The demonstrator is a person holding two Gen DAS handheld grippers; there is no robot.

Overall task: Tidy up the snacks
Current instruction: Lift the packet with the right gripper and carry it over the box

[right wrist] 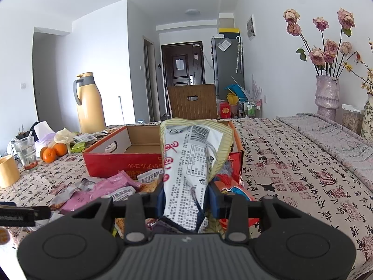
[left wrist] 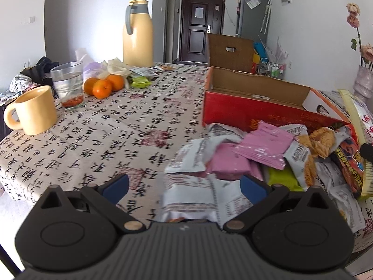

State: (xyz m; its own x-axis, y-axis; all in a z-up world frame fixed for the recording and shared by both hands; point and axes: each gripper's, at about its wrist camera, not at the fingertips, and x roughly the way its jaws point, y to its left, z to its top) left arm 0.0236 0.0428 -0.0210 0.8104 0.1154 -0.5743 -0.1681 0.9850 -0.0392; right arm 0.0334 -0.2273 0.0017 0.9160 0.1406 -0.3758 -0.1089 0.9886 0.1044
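Observation:
A pile of snack packets (left wrist: 268, 154) lies on the tablecloth in front of an open red cardboard box (left wrist: 244, 107); pink, white, green and orange packets are among them. My left gripper (left wrist: 184, 189) is open, low over the near end of the pile, with a white packet (left wrist: 198, 200) between its blue pads. My right gripper (right wrist: 185, 200) is shut on a tall white and yellow snack bag (right wrist: 188, 154), held upright above the pile (right wrist: 112, 186) and in front of the box (right wrist: 121, 156). The box looks empty inside.
On the left stand a yellow mug (left wrist: 35, 109), a glass (left wrist: 68, 84), three oranges (left wrist: 102, 86), and a yellow thermos (left wrist: 137, 32) farther back. More packets (left wrist: 142, 74) lie near the oranges. A vase of dried roses (right wrist: 326, 93) stands at the right. A wooden chair back (right wrist: 193, 103) is behind the box.

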